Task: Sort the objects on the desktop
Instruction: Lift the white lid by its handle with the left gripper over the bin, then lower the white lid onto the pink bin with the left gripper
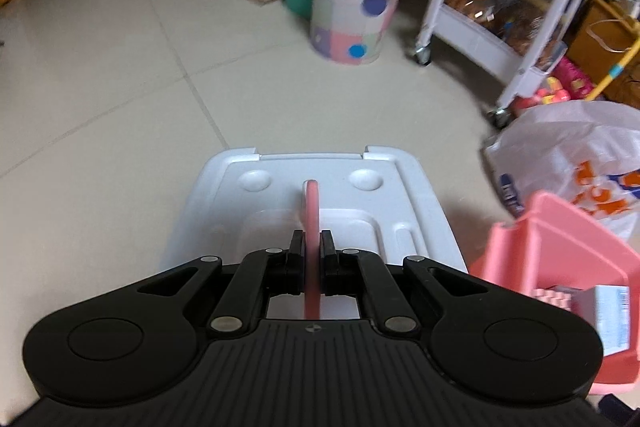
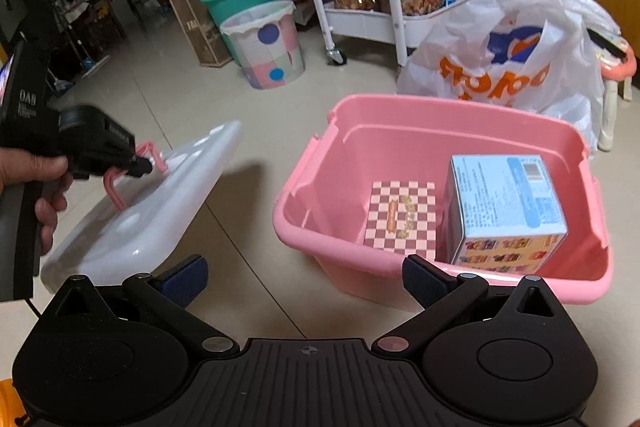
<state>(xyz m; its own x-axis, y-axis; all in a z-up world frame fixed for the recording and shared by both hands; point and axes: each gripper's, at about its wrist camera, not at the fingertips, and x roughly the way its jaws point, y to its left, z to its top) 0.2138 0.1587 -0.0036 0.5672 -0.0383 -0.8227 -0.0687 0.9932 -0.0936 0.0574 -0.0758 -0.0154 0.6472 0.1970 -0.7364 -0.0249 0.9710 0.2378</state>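
Free: pink bin [image 2: 404, 119] open on top, you can enter above its boxes | Blocked: tilted white lid [image 2: 160, 203] left, plastic bag [image 2: 500, 39] behind bin.

The lid [image 2: 136, 211] is to the left of the tub [image 2: 452, 203]. Two boxes [image 2: 504, 207] sit side by side in the tub. A bag [image 2: 516, 51] lies behind it.

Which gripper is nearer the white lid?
Left. The left gripper is shut on the white lid's pink handle; the right gripper is open, apart from it, facing the pink bin.
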